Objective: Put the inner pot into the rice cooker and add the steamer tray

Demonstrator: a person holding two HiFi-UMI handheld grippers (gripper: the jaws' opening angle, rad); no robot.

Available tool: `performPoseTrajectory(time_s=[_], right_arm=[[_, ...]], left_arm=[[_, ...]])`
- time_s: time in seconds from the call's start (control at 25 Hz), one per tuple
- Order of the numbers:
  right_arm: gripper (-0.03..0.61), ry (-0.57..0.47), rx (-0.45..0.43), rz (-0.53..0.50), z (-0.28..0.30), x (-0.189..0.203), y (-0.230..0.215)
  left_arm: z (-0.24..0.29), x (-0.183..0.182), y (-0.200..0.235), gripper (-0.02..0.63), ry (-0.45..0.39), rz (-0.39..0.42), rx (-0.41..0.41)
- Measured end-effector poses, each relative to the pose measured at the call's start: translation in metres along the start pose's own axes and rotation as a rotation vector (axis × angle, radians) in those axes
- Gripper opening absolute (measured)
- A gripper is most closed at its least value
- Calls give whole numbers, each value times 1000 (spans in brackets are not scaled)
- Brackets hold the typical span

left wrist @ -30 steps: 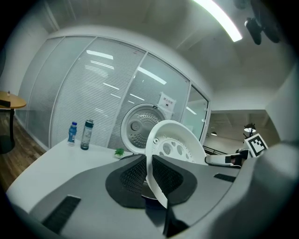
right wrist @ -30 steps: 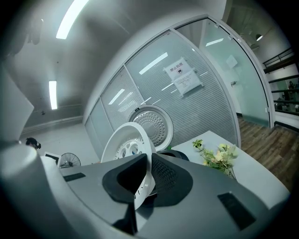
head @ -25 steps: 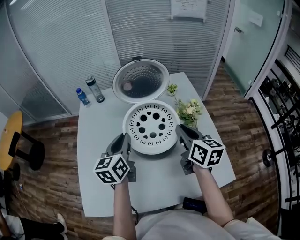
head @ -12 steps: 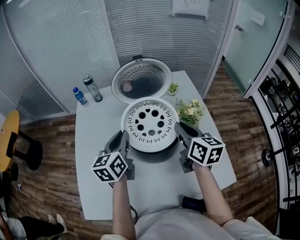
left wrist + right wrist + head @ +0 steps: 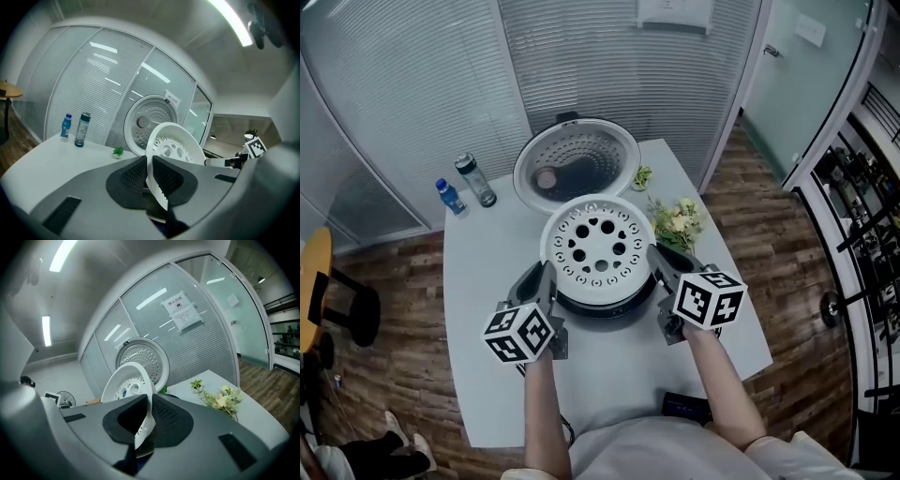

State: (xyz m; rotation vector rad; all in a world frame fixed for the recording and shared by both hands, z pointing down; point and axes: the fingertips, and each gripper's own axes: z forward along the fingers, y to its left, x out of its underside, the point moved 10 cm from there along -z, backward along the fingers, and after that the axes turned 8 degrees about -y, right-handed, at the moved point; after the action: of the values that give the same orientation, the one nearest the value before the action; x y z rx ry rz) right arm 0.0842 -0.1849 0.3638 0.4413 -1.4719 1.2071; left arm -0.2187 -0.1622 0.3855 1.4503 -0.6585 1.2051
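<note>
The left gripper [image 5: 150, 174] is clamped on the near-left rim of the white steamer tray [image 5: 597, 246], and the right gripper [image 5: 148, 414] pinches the opposite rim the same way, so the perforated tray hangs level between them. It sits right over the mouth of the rice cooker [image 5: 611, 306] (whether it rests on it, I can't tell). Behind stands the open lid [image 5: 577, 159]. On the grey table [image 5: 619, 375] are two bottles [image 5: 475, 179] to the left and flowers [image 5: 678, 222] to the right.
</note>
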Motion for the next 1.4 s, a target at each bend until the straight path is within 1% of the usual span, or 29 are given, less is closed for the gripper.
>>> performPoseTrajectory(time_s=[0.48, 0.72, 1.12, 1.24, 1.4], right_arm=[[46, 40, 9, 19, 13, 8, -10], [46, 53, 12, 16, 18, 10, -14], [48, 75, 27, 19, 27, 14, -20], [48, 87, 28, -8, 29, 14, -21], [48, 111, 32, -72, 33, 14, -20]], left_arm=[[12, 8, 9, 41, 42, -10, -5], [16, 11, 12, 41, 45, -20, 0], [25, 18, 18, 43, 83, -32, 10], [27, 18, 17, 43, 94, -17, 15], [29, 17, 17, 51, 118, 40, 16]])
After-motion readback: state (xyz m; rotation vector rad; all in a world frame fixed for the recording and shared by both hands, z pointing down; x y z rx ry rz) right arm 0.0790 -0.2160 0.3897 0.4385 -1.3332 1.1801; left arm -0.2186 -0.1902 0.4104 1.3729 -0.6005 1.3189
